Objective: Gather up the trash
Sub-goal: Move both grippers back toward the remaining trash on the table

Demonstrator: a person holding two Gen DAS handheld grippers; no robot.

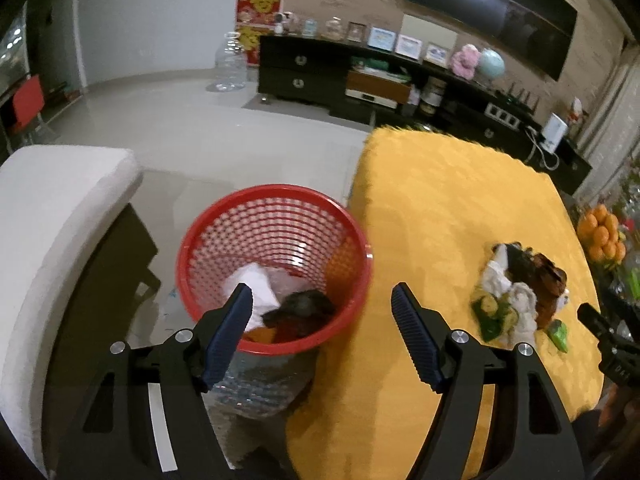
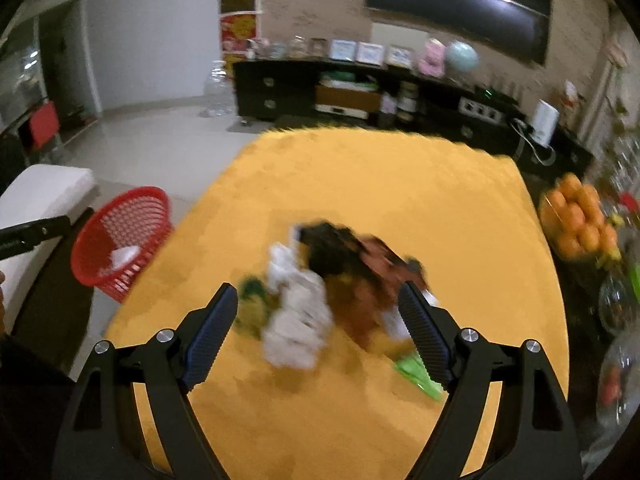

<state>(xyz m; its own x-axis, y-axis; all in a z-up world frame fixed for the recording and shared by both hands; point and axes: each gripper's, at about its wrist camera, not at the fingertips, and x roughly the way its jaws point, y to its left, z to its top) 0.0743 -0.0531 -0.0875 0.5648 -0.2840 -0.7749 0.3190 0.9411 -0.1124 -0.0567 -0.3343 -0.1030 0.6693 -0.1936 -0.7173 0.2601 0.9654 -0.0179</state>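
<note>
Left gripper (image 1: 322,300) hanging spread and empty over red mesh bin (image 1: 276,200), right gripper (image 2: 318,300) spread above blurred wrapper pile (image 2: 320,280), yellow worktop (image 2: 360,180).

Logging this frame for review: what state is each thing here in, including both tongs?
Left tongs: open, empty, above the basket.
Right tongs: open, nothing gripped, framing the trash pile.
Red basket: upright beside the table, partly filled with trash.
Trash pile: loose on the yellow tablecloth, not collected.
Oranges: heaped at the table's right side.
</note>
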